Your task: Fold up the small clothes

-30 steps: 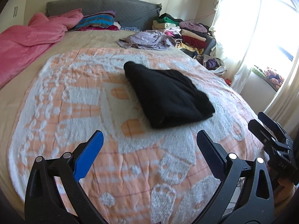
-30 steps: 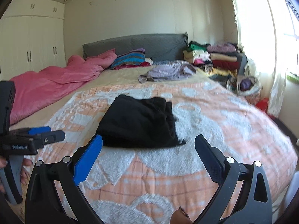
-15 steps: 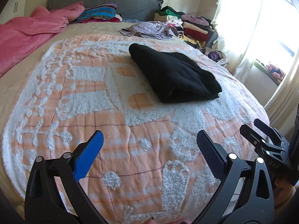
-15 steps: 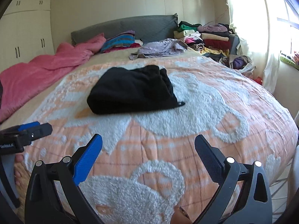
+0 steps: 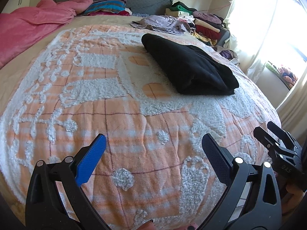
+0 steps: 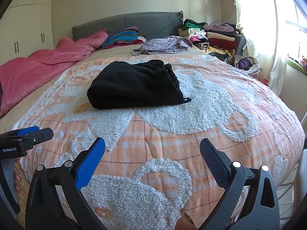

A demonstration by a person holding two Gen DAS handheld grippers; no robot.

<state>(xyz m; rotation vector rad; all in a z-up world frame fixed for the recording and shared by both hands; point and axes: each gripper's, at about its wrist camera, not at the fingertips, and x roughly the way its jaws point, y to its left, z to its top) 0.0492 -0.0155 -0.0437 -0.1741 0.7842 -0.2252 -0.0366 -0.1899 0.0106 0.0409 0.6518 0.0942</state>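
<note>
Both tongs [image 5: 153, 149] [image 6: 152, 151] gape empty before folded black garment [image 5: 189, 71].

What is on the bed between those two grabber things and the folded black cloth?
Nothing but the orange-and-white bedspread. In both wrist views it runs bare from each open hand-held gripper, left and right, to the folded black garment.
</note>
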